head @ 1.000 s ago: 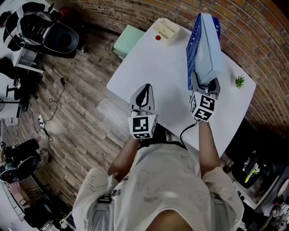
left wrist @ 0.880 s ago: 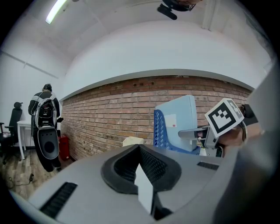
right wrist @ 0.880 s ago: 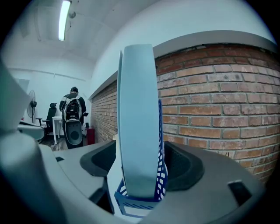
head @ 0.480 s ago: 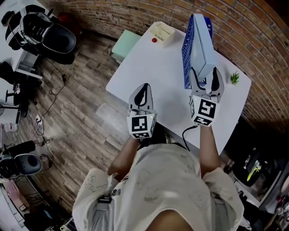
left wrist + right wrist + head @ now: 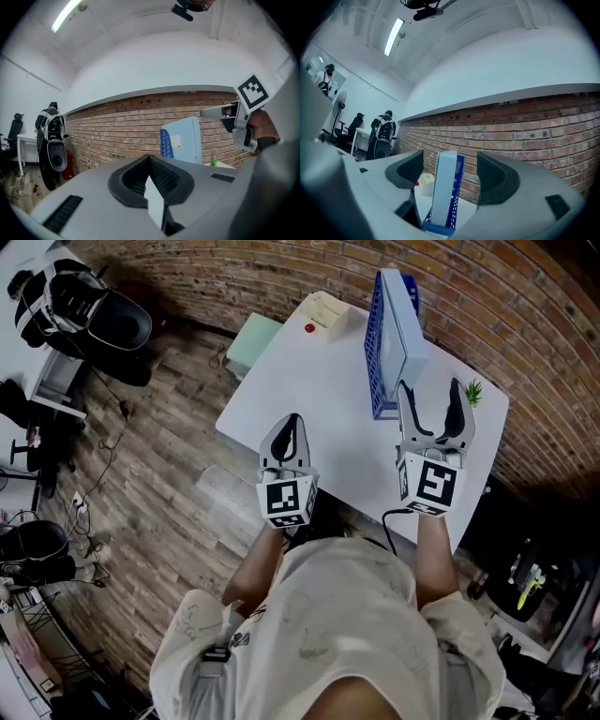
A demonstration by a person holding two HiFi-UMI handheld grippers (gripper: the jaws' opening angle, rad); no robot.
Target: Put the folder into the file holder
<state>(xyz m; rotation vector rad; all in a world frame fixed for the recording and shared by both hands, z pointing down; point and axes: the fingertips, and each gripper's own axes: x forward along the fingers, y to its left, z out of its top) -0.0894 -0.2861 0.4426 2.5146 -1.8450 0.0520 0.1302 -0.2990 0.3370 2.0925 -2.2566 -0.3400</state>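
The light blue folder point(image 5: 405, 332) stands on edge inside the blue file holder point(image 5: 376, 345) at the back of the white table point(image 5: 319, 399). My right gripper point(image 5: 430, 396) hovers just short of the folder's near end, open, with nothing between its fingers. In the right gripper view the folder point(image 5: 443, 187) and the file holder point(image 5: 455, 197) show ahead through the gap of my right gripper point(image 5: 450, 174), apart from both pads. My left gripper point(image 5: 288, 422) is shut and empty over the table's near edge. In the left gripper view, the folder point(image 5: 187, 140) appears beyond my left gripper point(image 5: 150, 161).
A cream tray point(image 5: 326, 308) with a red object point(image 5: 309, 328) beside it sits at the table's far left corner. A small green plant point(image 5: 472, 390) stands by the right edge. A pale green stool point(image 5: 249, 341) is on the wood floor left of the table. A brick wall runs behind.
My right gripper has let go of the folder's near end, opened wider and drawn back toward the person. The folder stays upright in the holder. The left gripper has barely moved.
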